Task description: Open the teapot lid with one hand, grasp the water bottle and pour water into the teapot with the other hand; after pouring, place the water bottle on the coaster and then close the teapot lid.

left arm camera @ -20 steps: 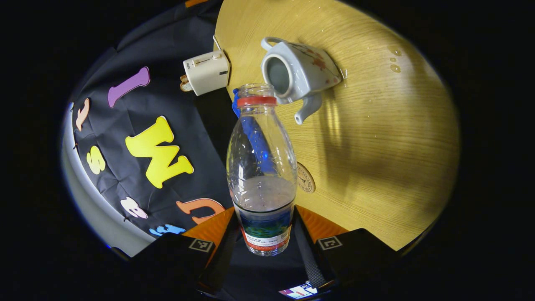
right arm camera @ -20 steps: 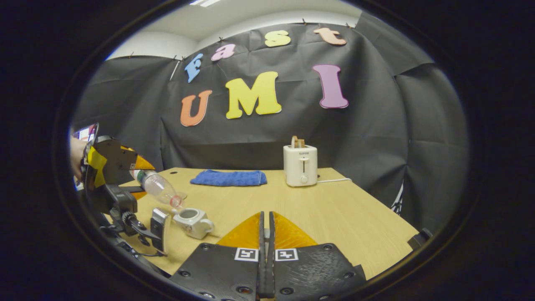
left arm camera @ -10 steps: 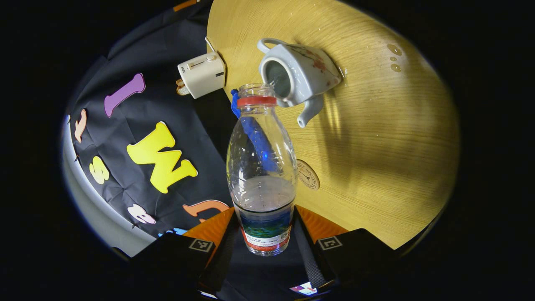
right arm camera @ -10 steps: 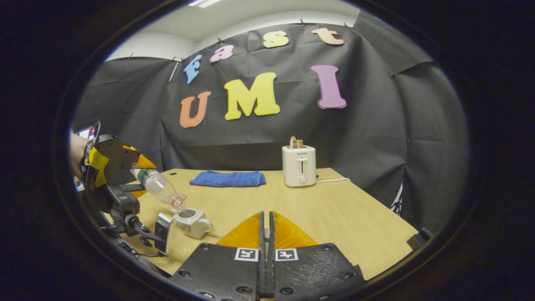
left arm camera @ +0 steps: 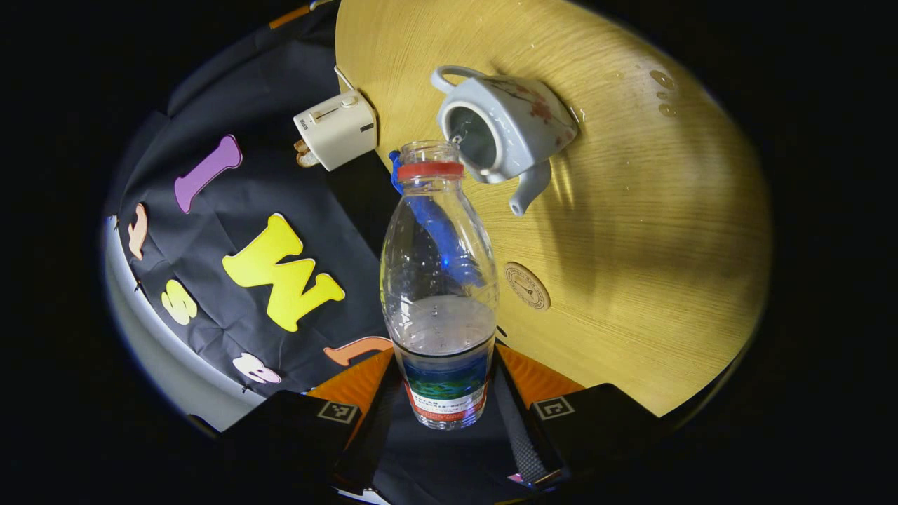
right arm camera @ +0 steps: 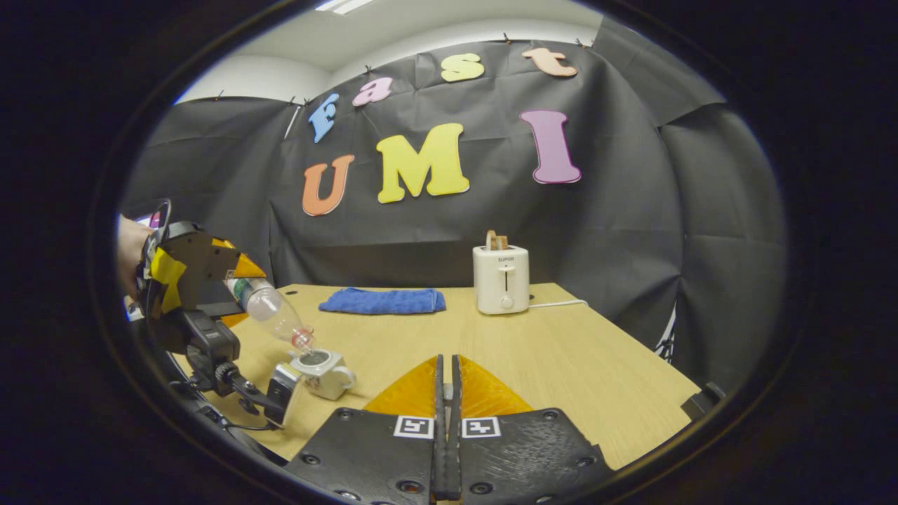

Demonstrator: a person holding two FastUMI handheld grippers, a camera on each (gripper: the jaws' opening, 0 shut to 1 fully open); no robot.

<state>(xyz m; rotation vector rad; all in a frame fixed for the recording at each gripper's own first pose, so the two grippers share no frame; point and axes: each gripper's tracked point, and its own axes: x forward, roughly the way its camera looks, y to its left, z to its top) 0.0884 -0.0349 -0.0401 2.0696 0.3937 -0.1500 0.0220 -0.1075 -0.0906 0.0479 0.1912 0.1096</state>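
Meanwhile, in the right gripper view, the left claw at far left held the water bottle tilted neck-down, its mouth now just over the open top of the teapot; half a second earlier it hung slightly further back. In the left gripper view the left claw was clamped on the bottle's labelled base, both fingers pressing, and the teapot had slid rightward past the mouth, a thin thread of water seemingly falling into its opening. Water still filled the bottle's lower part, so pouring looked under way, not finished. The coaster lay bare on the bench, waiting. Further right, the right claw had its fingers pressed together; whether the lid sat pinched there, I cannot tell.
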